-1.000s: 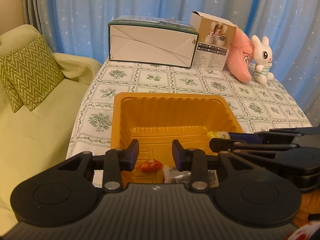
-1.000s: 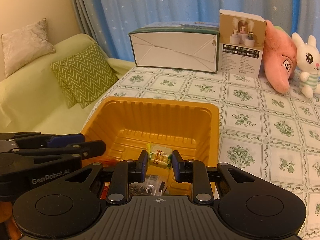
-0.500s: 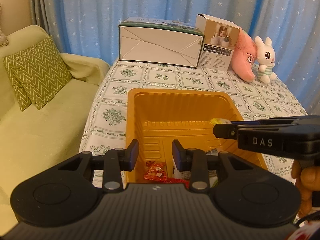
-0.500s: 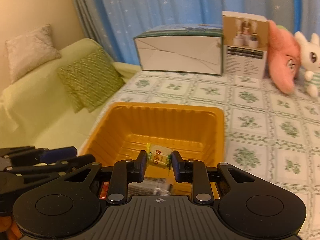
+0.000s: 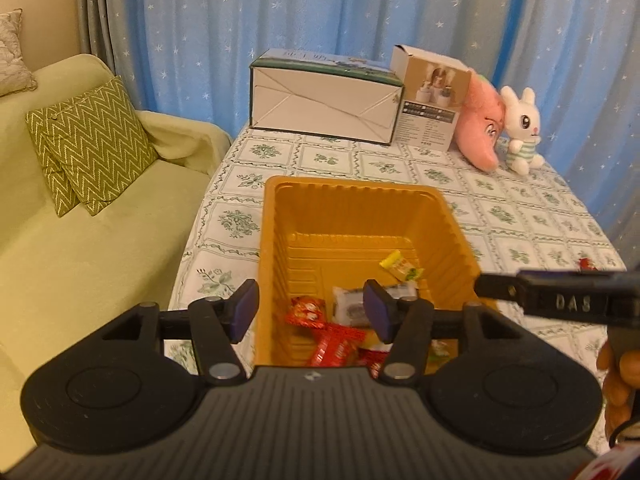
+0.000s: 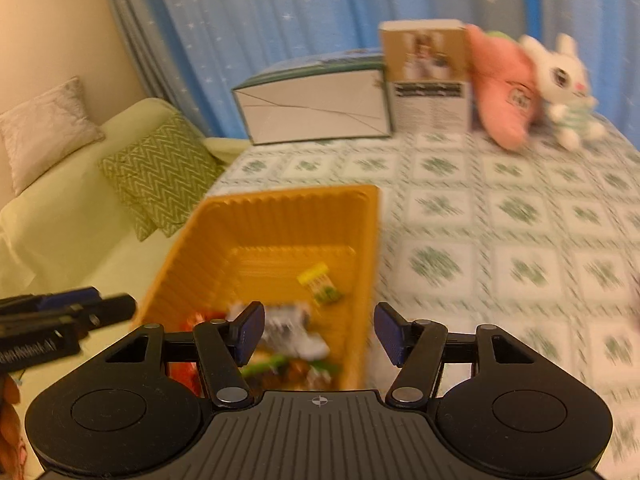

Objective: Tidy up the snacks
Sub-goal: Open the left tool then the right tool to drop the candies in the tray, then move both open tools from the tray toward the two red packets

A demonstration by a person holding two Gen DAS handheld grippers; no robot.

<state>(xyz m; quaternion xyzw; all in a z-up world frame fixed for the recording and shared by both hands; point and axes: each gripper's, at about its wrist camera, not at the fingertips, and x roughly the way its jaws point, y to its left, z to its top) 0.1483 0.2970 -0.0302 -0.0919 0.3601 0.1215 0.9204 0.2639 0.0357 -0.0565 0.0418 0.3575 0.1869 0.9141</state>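
Observation:
An orange plastic tray [image 5: 280,216] [image 6: 256,216] sits on the patterned tablecloth and holds several wrapped snacks. Among them are a yellow-green candy [image 5: 400,267] [image 6: 320,283], a red packet [image 5: 308,310] and a silvery white packet [image 5: 348,306] [image 6: 292,328]. My left gripper [image 5: 310,310] hovers above the tray's near end, jaws opening, nothing between them. My right gripper [image 6: 318,330] is over the tray's near right corner, jaws opening and empty; this view is blurred. The right gripper's body [image 5: 560,300] shows in the left wrist view. A small red snack [image 5: 586,264] lies on the cloth to the right.
At the table's back stand a long white box [image 5: 324,104], a small printed carton [image 5: 430,104], a pink plush [image 5: 482,132] and a white rabbit toy [image 5: 520,132]. A green sofa [image 5: 80,240] with a zigzag cushion [image 5: 92,148] runs along the left side.
Both grippers have pulled back and up from the tray and opened. The yellow-green candy that the right gripper held now lies in the tray. The right view swung rightward.

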